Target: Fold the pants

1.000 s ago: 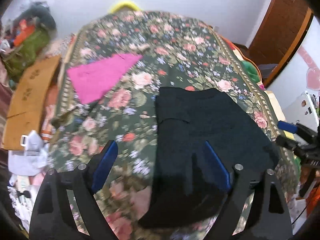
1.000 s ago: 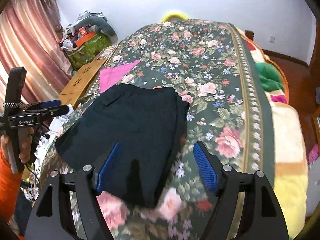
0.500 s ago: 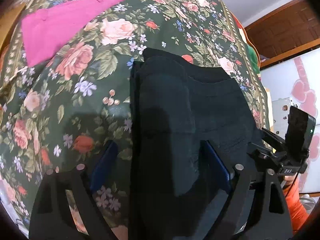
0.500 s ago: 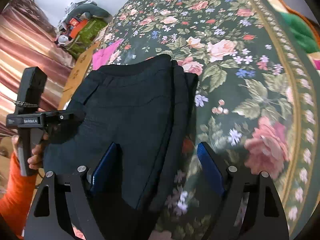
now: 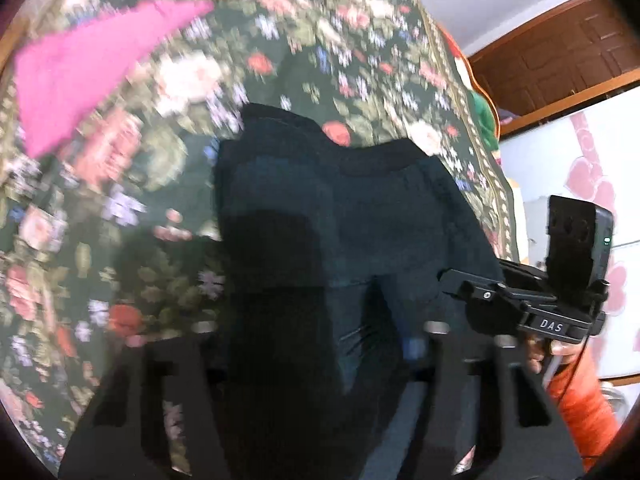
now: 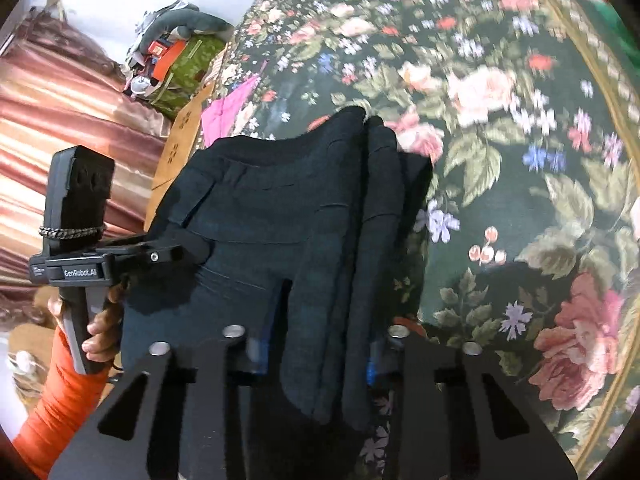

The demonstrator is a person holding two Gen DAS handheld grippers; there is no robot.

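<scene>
Since a second ago we have brought both grippers down over the folded dark navy fabric pants (image 6: 280, 216) on the floral bedspread (image 6: 520, 160). Left gripper (image 5: 316, 336), right gripper (image 6: 316, 344): jaws closing on near hem. Soft, light, layered; pinch all layers.

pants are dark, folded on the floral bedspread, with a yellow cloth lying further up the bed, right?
Not quite: the cloth further up the bed is pink, not yellow, as the left wrist view shows. The rest holds: the pants are dark and lie folded on the floral bedspread.
</scene>
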